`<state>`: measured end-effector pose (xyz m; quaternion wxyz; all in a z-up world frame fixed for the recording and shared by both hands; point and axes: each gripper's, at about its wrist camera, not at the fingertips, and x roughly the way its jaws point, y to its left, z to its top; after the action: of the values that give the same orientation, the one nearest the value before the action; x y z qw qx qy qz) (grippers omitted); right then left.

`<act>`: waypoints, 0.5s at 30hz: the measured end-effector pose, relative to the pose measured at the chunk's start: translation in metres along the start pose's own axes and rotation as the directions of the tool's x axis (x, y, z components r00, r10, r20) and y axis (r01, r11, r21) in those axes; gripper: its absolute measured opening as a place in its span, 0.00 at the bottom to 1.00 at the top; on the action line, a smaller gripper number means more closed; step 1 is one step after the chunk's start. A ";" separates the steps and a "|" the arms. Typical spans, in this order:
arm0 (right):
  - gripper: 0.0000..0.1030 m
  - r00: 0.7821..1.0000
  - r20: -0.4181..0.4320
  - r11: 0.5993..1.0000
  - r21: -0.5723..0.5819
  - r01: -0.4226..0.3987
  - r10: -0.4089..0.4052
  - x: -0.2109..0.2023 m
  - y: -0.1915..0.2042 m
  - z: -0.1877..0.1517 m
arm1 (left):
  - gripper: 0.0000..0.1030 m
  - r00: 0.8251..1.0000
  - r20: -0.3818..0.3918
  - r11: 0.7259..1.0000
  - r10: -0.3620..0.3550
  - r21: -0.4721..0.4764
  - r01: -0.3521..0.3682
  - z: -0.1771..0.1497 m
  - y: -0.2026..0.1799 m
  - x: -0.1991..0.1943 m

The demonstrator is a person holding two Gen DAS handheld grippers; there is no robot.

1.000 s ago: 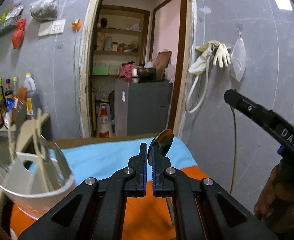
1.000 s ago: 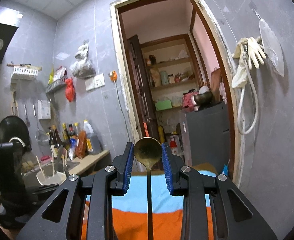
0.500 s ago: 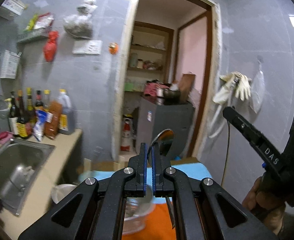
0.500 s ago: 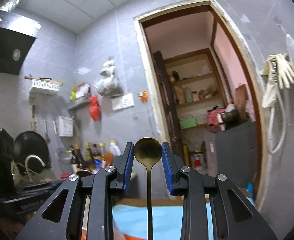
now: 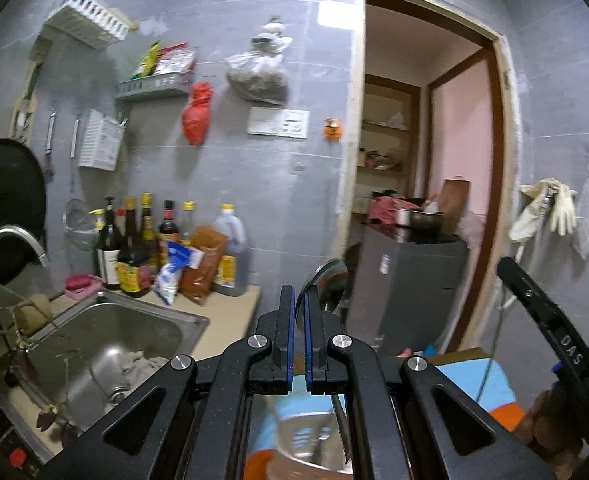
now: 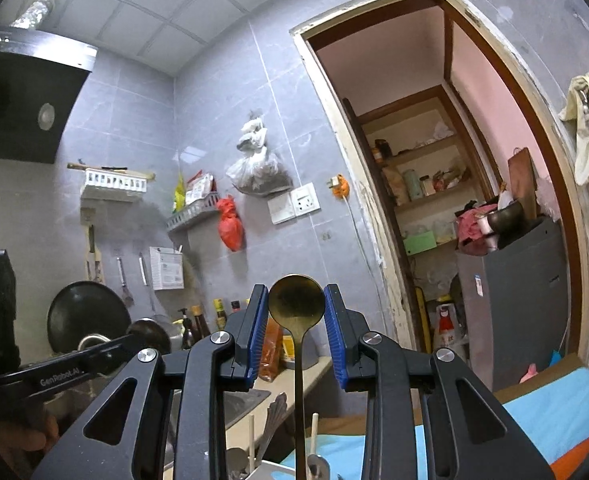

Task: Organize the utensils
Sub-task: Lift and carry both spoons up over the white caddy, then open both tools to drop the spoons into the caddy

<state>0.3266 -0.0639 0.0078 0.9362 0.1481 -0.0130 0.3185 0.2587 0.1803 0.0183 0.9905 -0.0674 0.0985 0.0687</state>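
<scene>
Left tool (image 5: 300,304): fingers nearly together, clamped edge-on across a silver spoon (image 5: 328,282). Its bowl stood above and just right of the fingertips; the handle ran down behind the right finger. Below the tool sat a metal container (image 5: 310,446), blurred, resting on the tabletop with the blue-and-orange cloth (image 5: 478,384). The sink (image 5: 106,340) lay left of the left tool, with sauce bottles (image 5: 134,248) standing at its far rim against the wall.

Right tool (image 6: 296,316): fingers spread to about the width of a spoon bowl. A brass spoon (image 6: 296,306) stood upright between them, bowl facing the camera, handle running straight down. Whether the blue pads (image 6: 254,332) were actually touching the bowl's edges could not be told; narrow gaps seemed to show on both sides. What held the handle lower down was out of sight. Below the right tool, the tips of other utensils (image 6: 272,416) stuck up from a holder at the frame's lower edge. The left tool's body appeared at far left in the right wrist view.
</scene>
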 end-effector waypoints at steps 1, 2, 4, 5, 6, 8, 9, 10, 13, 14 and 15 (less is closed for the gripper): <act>0.25 1.000 -0.003 1.000 0.002 0.009 -0.009 0.002 0.000 -0.004 | 0.02 1.000 -0.002 1.000 0.009 -0.008 -0.009 -0.004 0.005 0.003; 0.25 1.000 -0.003 1.000 0.005 0.017 -0.017 0.004 -0.001 -0.009 | 0.02 1.000 0.000 1.000 0.015 -0.016 -0.015 -0.008 0.009 0.005; 0.25 1.000 -0.001 1.000 0.005 0.030 -0.030 0.007 -0.002 -0.016 | 0.02 0.999 0.000 0.999 0.033 -0.023 -0.033 -0.015 0.014 0.010; 0.25 0.999 -0.004 0.999 0.005 0.037 -0.037 0.009 -0.003 -0.019 | 0.02 0.999 0.000 0.999 0.038 -0.025 -0.038 -0.017 0.015 0.011; 0.25 0.999 -0.006 0.999 0.005 0.041 -0.041 0.011 -0.003 -0.022 | 0.02 0.999 0.001 0.999 0.042 -0.031 -0.042 -0.022 0.017 0.014; 0.25 0.999 -0.017 0.999 0.004 0.050 -0.050 0.013 -0.004 -0.028 | 0.02 0.999 -0.005 0.998 0.037 -0.046 -0.038 -0.028 0.019 0.018; 0.25 0.998 -0.023 0.999 0.001 0.053 -0.053 0.015 -0.004 -0.030 | 0.02 0.999 -0.007 0.998 0.039 -0.047 -0.039 -0.030 0.019 0.019; 0.25 0.998 -0.026 0.999 -0.003 0.054 -0.054 0.016 -0.004 -0.031 | 0.02 0.999 -0.008 0.998 0.039 -0.043 -0.039 -0.031 0.018 0.020; 0.25 0.997 -0.039 0.998 -0.024 0.060 -0.061 0.017 -0.002 -0.037 | 0.02 0.999 -0.008 0.999 0.034 -0.031 -0.034 -0.036 0.014 0.021; 0.25 0.997 -0.043 0.998 -0.030 0.063 -0.064 0.018 -0.001 -0.039 | 0.02 0.999 -0.009 0.999 0.031 -0.025 -0.031 -0.038 0.012 0.021; 0.25 0.997 -0.048 0.997 -0.039 0.065 -0.067 0.017 0.000 -0.041 | 0.02 0.999 -0.011 0.999 0.030 -0.020 -0.030 -0.040 0.010 0.021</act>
<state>0.3375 -0.0417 -0.0288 0.9489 0.1231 0.0089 0.2905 0.2699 0.1871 -0.0260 0.9880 -0.0764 0.1042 0.0843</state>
